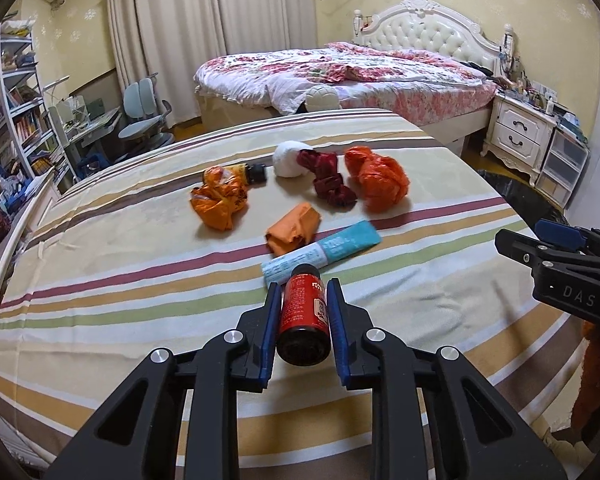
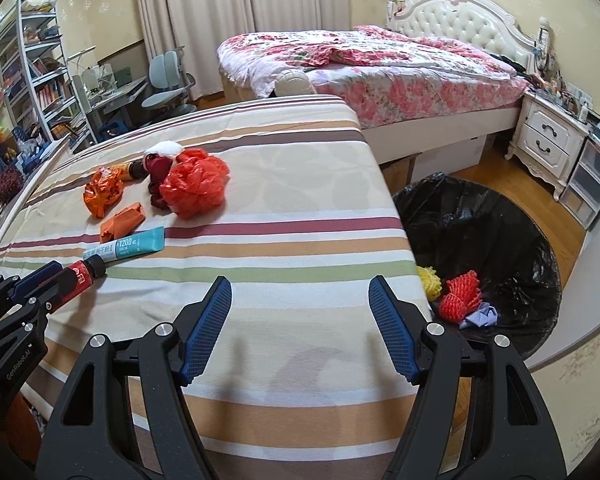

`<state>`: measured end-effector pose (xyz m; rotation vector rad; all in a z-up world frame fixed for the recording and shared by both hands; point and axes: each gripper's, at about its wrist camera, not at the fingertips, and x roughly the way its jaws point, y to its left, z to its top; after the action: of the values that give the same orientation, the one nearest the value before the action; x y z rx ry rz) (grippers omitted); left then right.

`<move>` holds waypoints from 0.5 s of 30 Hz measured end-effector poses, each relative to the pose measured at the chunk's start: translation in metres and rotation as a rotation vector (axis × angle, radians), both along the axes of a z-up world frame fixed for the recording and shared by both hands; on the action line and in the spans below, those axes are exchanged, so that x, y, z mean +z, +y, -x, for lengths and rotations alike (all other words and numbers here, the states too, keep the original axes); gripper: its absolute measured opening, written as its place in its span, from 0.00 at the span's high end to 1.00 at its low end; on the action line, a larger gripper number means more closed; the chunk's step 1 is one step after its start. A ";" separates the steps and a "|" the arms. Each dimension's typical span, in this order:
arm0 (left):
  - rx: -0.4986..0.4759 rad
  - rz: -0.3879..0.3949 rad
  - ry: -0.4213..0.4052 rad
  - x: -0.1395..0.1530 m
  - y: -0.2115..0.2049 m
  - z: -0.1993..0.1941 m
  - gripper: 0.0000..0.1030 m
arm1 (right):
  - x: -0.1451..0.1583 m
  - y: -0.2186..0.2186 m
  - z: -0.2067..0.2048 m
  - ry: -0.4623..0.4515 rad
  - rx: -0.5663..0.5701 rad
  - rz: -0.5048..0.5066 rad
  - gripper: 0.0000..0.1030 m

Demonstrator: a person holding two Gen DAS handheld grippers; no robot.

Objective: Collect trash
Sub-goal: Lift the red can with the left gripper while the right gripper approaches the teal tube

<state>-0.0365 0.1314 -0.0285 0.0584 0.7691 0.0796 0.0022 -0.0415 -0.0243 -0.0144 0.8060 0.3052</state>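
**Red bottle caught lengthwise in left hand-held gripper over striped counter**

Red bottle, small and dark-capped, sits clamped between the blue pads of the left hand-held gripper, its long axis running along the fingers: base toward the wrist camera, cap pointing away, tilted down toward the counter. Directly ahead of the cap lies a teal and white tube, set crosswise and close to the bottle's tip. Beyond it sit a folded orange wrapper, a crumpled orange foil bag, a yellow-labelled bottle, a white wad, a dark red cloth and a bunched orange-red plastic bag. The right hand-held gripper hangs with its jaws spread and nothing between them, above bare striped cloth. To its right, off the counter's edge, stands a black-lined bin holding yellow foam netting, red foam netting and a pale crumpled scrap.
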 end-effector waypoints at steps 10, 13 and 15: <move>0.020 0.037 0.040 -0.011 0.013 -0.010 0.76 | 0.000 0.009 0.002 0.007 0.013 0.007 0.32; 0.023 0.039 0.057 -0.014 0.013 -0.013 0.75 | -0.001 0.011 0.001 0.010 0.017 0.007 0.32; 0.028 0.045 0.088 -0.020 0.014 -0.016 0.75 | -0.001 0.013 0.001 0.011 0.022 0.007 0.32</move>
<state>-0.0210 0.1450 -0.0487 0.0086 0.8590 0.0868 0.0016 -0.0288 -0.0257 -0.0279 0.8182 0.3231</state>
